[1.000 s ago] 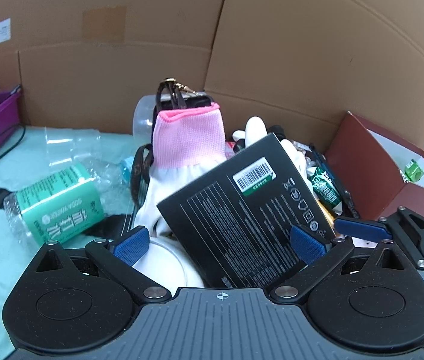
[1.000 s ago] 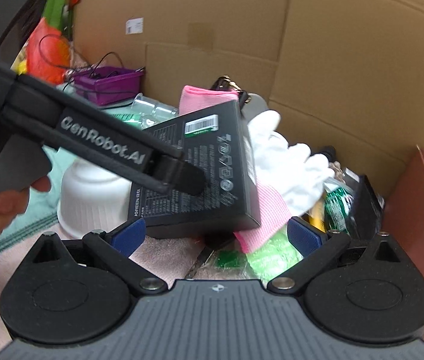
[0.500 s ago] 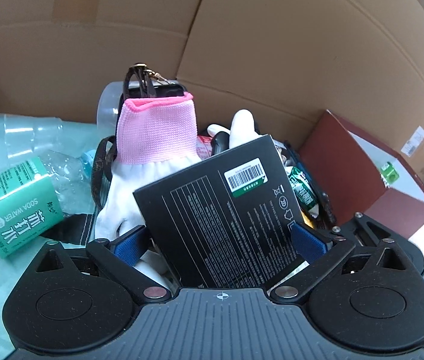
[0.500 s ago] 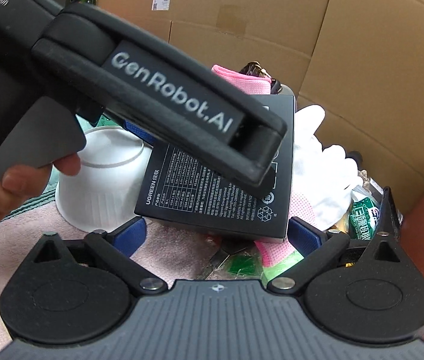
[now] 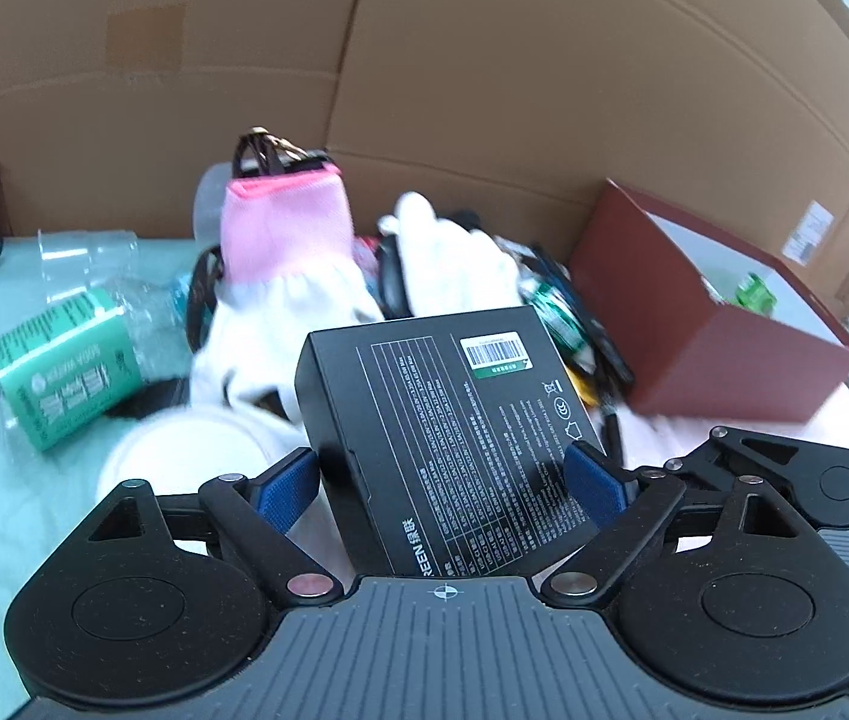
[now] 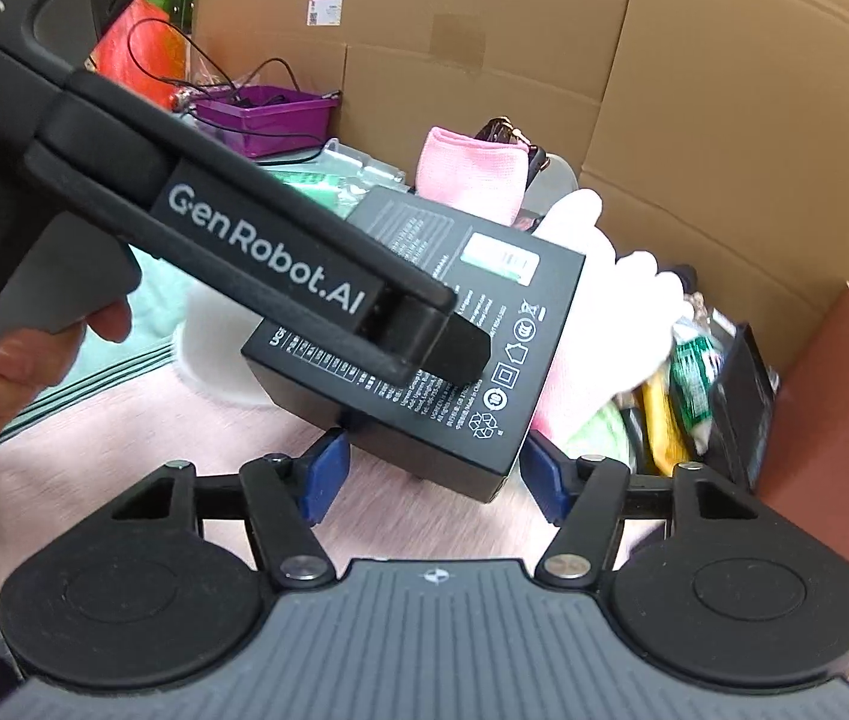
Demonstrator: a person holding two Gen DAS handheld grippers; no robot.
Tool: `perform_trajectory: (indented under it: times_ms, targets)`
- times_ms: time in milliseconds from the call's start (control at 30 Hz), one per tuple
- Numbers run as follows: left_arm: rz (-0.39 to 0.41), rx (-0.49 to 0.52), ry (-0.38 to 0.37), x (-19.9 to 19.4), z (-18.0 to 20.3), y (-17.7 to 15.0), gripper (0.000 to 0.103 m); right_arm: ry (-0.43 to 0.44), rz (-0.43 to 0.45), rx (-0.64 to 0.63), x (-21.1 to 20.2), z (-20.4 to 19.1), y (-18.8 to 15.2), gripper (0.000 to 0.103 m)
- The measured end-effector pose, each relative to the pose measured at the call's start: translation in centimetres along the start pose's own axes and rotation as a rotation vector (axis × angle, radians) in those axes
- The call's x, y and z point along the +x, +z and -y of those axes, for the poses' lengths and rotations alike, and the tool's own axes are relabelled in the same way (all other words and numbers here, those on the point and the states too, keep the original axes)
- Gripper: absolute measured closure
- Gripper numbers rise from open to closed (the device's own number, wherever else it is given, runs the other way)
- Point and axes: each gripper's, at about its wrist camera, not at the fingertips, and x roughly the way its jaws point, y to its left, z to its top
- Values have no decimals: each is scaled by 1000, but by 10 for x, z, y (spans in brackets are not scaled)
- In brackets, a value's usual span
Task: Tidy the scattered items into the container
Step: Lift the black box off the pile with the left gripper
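Black UGREEN box [image 5: 454, 426] sits pinched between the left tongs [image 5: 442, 474], lifted over the white bowl [image 5: 184, 456]; right tongs [image 6: 433, 474] spread wide just beneath, empty.

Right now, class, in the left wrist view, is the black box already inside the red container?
No, the black box sits between the left gripper pads, outside the red container.

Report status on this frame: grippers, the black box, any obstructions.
Left gripper shut on black box. Right gripper open, empty. Red-brown container to the right; gloves and clutter piled between.
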Motion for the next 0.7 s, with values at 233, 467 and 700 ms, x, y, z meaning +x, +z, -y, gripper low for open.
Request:
perform_trajectory:
  times_ms: [233, 467, 700]
  targets:
    - [-68, 29, -84, -13, 28, -41, 10, 10, -8, 65, -43, -17, -23, 35]
    - [-112, 55, -118, -5, 46, -58, 11, 0, -42, 114, -65, -18, -53, 33]
    - [-112, 41, -84, -4, 41, -61, 0, -1, -29, 133, -67, -13, -65, 24]
